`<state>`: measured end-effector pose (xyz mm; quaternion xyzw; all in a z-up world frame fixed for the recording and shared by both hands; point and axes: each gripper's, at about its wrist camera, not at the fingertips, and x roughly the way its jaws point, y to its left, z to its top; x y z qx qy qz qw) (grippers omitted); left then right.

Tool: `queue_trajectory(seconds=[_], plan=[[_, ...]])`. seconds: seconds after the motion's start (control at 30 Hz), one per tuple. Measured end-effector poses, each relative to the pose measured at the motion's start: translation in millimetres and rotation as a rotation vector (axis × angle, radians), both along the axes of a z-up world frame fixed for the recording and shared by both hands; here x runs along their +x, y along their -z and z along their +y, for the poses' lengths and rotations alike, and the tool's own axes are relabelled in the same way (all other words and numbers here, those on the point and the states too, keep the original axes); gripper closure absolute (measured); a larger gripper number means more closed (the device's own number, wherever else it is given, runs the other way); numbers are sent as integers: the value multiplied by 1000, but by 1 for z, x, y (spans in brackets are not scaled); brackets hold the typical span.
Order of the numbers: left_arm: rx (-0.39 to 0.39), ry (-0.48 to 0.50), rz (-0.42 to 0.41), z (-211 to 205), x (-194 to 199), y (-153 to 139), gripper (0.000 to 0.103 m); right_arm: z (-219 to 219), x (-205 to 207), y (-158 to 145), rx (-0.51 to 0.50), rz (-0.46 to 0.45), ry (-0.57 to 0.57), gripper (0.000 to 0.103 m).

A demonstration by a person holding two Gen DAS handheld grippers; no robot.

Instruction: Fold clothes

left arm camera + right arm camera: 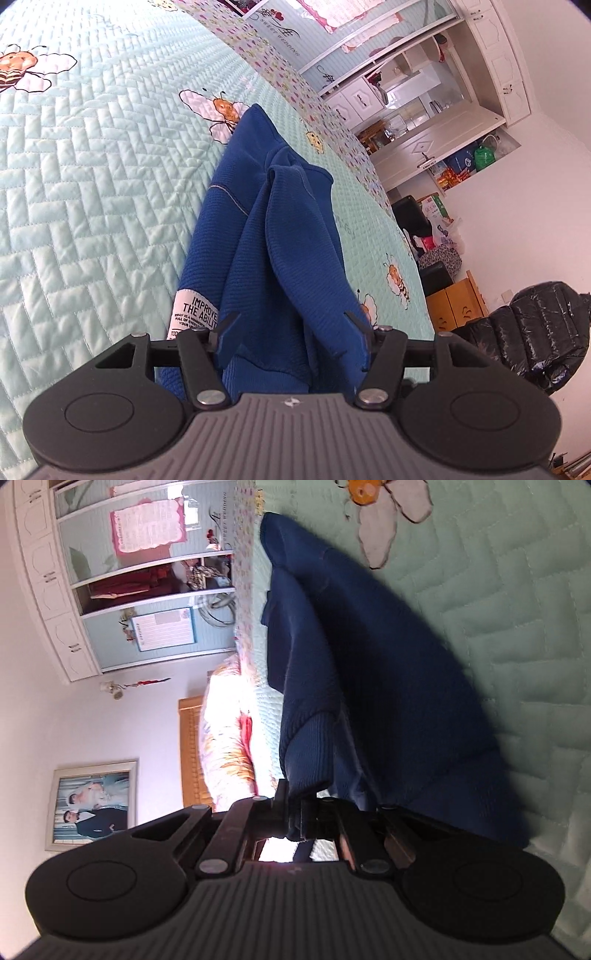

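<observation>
Bedspread, pale mint quilted cotton printed with bees, spread beneath everything. Sweatshirt, royal-blue ribbed knit with white printed label, bunched in loose vertical folds and trailing onto the quilt. Left gripper, black two-finger: jaws apart, fabric lying between them unclamped. Right gripper: jaws together, pinching the ribbed cuff. Risk, as judged: cloth sliding out on the left side, leaving the fold lopsided and creased.
</observation>
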<state>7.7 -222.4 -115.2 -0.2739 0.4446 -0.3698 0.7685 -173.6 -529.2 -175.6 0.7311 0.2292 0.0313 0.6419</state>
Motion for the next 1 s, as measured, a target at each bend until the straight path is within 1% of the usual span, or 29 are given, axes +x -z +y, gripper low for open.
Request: queue_trajectory(seconds=[0.07, 0.2, 0.27, 0.37, 0.43, 0.5, 0.57, 0.67, 0.73, 0.8, 0.87, 1.0], plan=[[8, 3, 6, 0, -1, 1, 42, 3, -3, 13, 4, 63, -15, 98], [15, 7, 12, -1, 0, 5, 42, 13, -5, 8, -84, 94, -42, 98], [17, 8, 15, -1, 0, 7, 42, 15, -2, -4, -142, 60, -50, 98], [18, 14, 16, -3, -1, 8, 42, 17, 1, -7, -193, 55, -67, 98], [20, 20, 18, -4, -2, 10, 42, 19, 1, 3, -209, 97, -84, 98], [29, 24, 21, -6, -2, 11, 42, 19, 3, 8, -212, 92, -96, 99], [35, 25, 26, -7, -3, 12, 42, 18, 4, 6, -226, 84, -116, 97], [40, 26, 30, -8, -3, 13, 42, 16, 0, 3, -229, 65, -143, 89], [41, 27, 28, -8, -3, 13, 41, 12, -5, 2, -229, 56, -172, 80], [42, 28, 26, -9, -3, 13, 39, 11, -13, -1, -222, 30, -200, 67], [43, 27, 27, -9, -3, 14, 39, 9, -21, -5, -235, 9, -230, 61], [33, 22, 35, -9, 0, 13, 39, 1, -30, -20, -301, -15, -259, 59]])
